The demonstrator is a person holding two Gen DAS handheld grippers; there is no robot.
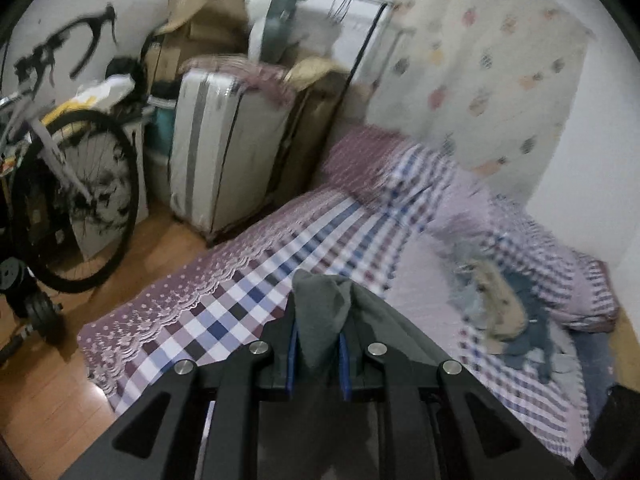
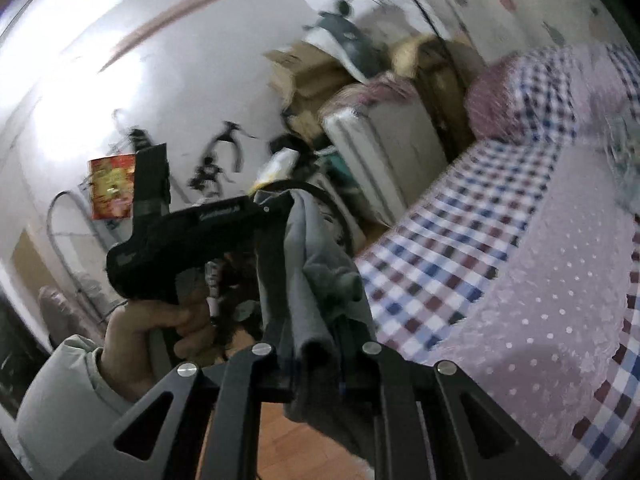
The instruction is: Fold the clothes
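A grey garment point(image 1: 324, 308) is pinched between the blue pads of my left gripper point(image 1: 319, 334), held in the air above the checked bed cover point(image 1: 248, 292). In the right wrist view the same grey garment point(image 2: 316, 280) hangs bunched between the fingers of my right gripper point(image 2: 320, 344), which is shut on it. The left gripper's black body point(image 2: 192, 236) shows there at left, held by a person's hand point(image 2: 152, 332) in a pale sleeve. Both grippers are close together beside the bed's edge.
A heap of other clothes point(image 1: 508, 304) lies on the bed at right. A silver suitcase point(image 1: 224, 148), cardboard boxes point(image 1: 200, 28) and a bicycle point(image 1: 76, 192) stand on the wooden floor point(image 1: 48, 396) left of the bed. A patterned curtain point(image 1: 480, 60) hangs behind.
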